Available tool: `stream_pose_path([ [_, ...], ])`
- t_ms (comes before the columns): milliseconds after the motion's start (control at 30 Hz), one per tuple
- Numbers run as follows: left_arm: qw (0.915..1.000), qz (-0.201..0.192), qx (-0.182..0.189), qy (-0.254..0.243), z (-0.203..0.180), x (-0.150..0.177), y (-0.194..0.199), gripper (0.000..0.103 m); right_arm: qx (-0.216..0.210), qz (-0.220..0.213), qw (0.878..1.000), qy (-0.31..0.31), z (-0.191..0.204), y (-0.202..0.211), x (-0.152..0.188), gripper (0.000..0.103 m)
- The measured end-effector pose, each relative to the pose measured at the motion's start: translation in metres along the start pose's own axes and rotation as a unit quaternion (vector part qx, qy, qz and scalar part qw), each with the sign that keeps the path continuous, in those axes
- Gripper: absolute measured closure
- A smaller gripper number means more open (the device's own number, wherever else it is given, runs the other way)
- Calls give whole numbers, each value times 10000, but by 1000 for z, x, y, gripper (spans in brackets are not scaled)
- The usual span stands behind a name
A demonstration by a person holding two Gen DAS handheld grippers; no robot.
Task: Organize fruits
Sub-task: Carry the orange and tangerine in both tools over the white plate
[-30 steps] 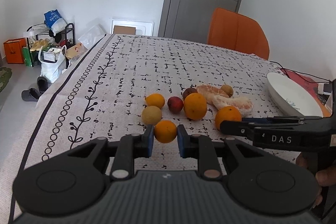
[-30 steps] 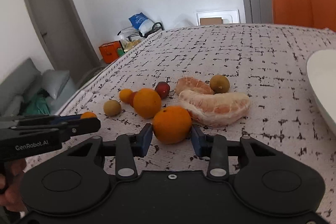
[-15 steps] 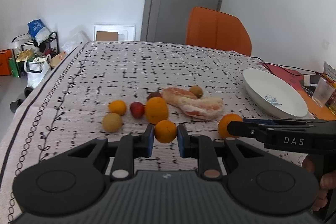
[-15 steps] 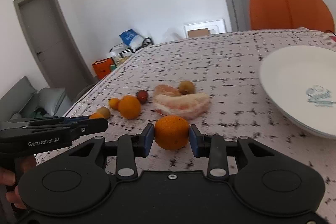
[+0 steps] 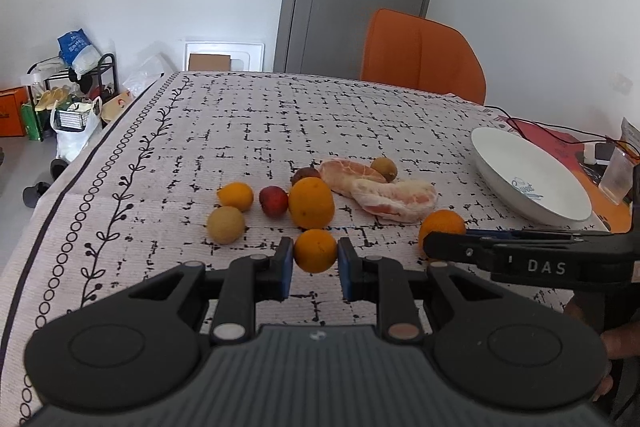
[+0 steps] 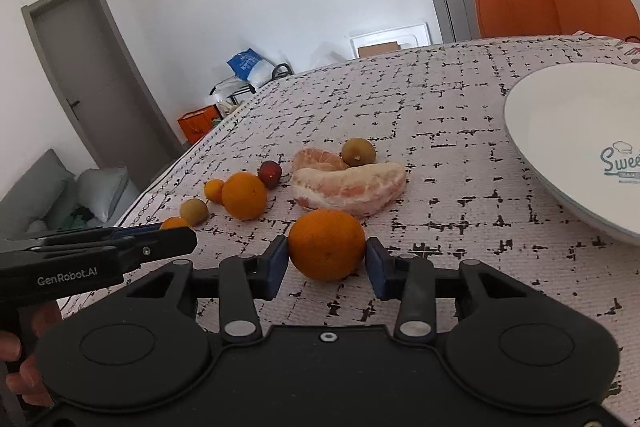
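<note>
My left gripper (image 5: pixel 315 265) is shut on a small orange (image 5: pixel 315 250), held just above the tablecloth. My right gripper (image 6: pixel 326 261) is shut on a larger orange (image 6: pixel 327 243), also seen in the left wrist view (image 5: pixel 441 225). On the cloth lie a big orange (image 5: pixel 311 202), a small yellow-orange fruit (image 5: pixel 236 195), a tan round fruit (image 5: pixel 225 225), a red fruit (image 5: pixel 273 201), a dark fruit (image 5: pixel 305 173), two peeled pomelo pieces (image 5: pixel 394 199), and a greenish-brown fruit (image 5: pixel 384 167). A white plate (image 5: pixel 524 175) sits at the right.
An orange chair (image 5: pixel 420 55) stands behind the table's far edge. Red items, cables and a clear cup (image 5: pixel 618 175) lie beyond the plate. The table's left edge (image 5: pixel 60 195) drops to the floor with bags and a rack.
Both grippers lifted and pulled back with their oranges. The right one swung right, bringing the plate closer into its view.
</note>
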State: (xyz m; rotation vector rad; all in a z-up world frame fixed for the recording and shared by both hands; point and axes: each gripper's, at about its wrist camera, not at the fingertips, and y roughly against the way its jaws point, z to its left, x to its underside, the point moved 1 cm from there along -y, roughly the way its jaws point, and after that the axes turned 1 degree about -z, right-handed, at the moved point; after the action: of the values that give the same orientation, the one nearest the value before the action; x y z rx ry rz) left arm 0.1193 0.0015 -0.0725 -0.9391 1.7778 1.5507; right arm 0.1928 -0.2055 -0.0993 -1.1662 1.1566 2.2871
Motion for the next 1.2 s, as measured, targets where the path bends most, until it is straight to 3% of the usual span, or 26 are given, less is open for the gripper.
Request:
stream_pose_path([
  [267, 9996, -48, 247, -148, -22, -7, -5, 81, 167, -285, 9994, -55, -8, 26, -4, 64],
  [1200, 9911, -67, 961, -920, -130, -29, -41, 81, 1049, -1131, 9853, -735, -98, 111, -3, 64],
])
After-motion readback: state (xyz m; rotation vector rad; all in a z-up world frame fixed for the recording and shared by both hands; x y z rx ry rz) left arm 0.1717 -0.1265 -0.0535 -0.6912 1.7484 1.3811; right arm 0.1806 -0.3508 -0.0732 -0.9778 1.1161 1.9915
